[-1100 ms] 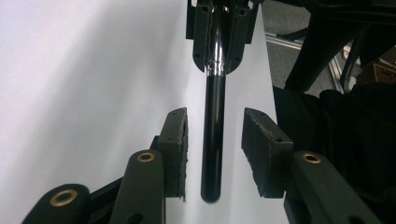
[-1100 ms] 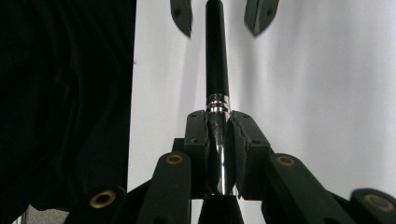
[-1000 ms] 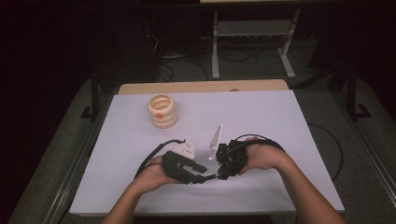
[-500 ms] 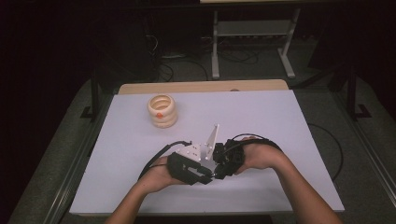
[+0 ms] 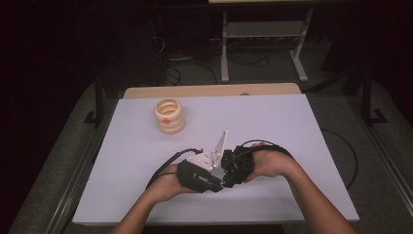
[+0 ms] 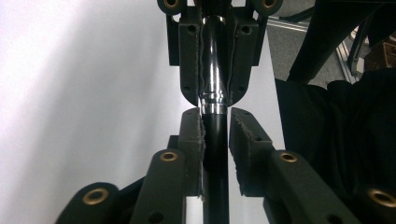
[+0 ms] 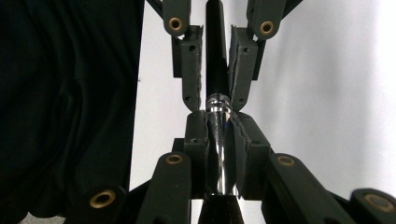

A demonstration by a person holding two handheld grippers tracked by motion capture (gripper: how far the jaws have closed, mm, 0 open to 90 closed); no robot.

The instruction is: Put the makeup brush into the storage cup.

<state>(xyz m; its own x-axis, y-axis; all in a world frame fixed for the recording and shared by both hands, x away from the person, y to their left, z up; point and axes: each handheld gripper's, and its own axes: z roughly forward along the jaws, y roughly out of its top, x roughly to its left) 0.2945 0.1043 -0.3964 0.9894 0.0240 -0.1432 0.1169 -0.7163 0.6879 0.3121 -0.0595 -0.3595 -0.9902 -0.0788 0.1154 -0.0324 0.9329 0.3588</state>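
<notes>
1. The thing being worked on is a slim glossy black pen-like rod with a chrome band (image 6: 214, 100). It is held between the two grippers near the front-centre of the white table top (image 5: 302, 136), nearer the person than the cream ribbed ring-stack cup (image 5: 169, 116) and to its right.
2. Left gripper (image 5: 197, 176): in the left gripper view its jaws are narrow, with the pads against the plain black end of the rod. I judge it to be gripping.
3. Right gripper (image 5: 237, 165): in the right gripper view its jaws are clamped on the chrome-banded section (image 7: 217, 140). The black part runs onward into the opposing jaws.
4. Key relation: the rod's long axis runs straight from one gripper into the other, and both pairs of jaws are lined up on it. The jaw tips face each other, almost touching, right at the chrome joint.
5. In the high view this axis lies roughly left-right across the table, parallel to its front edge. Neither hand is nearer, as each holds one half.
6. Judgement: any separating move (pulling a cap or splitting the barrel) has to go along that axis, with the hands moving apart. An off-axis pull risks binding at the joint or slipping on the glossy surface.
7. The cup stands well clear of the grippers, so it is not in the way.
8. I cannot tell whether the joint has started to open.
</notes>
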